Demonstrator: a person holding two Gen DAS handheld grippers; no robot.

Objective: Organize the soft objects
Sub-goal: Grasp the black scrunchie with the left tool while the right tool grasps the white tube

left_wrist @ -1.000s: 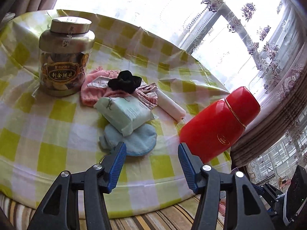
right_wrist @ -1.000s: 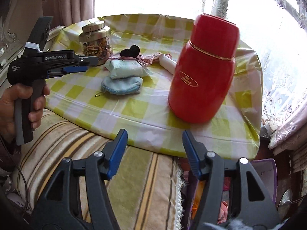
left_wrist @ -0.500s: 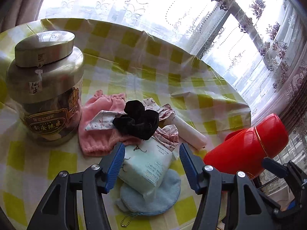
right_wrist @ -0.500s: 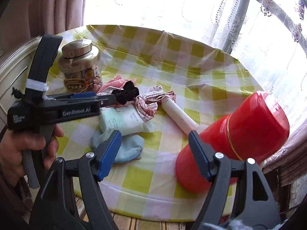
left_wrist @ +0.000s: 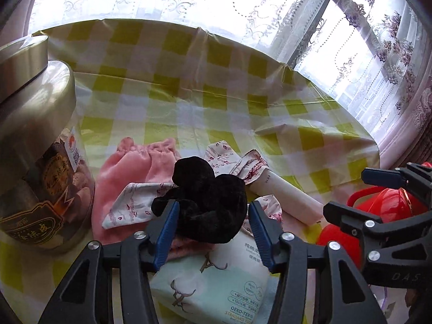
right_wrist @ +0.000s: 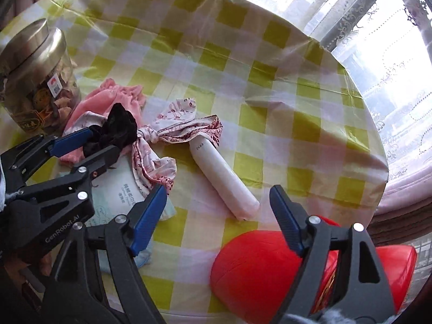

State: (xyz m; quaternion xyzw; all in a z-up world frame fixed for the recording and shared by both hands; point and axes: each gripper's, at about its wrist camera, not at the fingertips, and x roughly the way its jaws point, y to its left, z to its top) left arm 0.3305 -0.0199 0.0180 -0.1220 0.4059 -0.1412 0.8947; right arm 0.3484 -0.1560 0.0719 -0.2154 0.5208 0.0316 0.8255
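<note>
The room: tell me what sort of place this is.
Most likely a home living or sitting room. A round table under a yellow-checked tablecloth stands by a window hung with embroidered lace curtains, and household items such as a snack jar and a red flask sit on it.

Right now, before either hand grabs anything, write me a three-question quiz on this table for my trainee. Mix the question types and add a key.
1. Multiple choice: what sits between the fingers of the left gripper?
A) white tube
B) black scrunchie
C) pink cloth

2. True or false: the jar has its metal lid off.

3. Short answer: what touches the far end of the white tube?

Key
1. B. The gripper's jaws have just been closing, with the scrunchie between them.
2. False. The lid is on.
3. The floral cloth.
</note>
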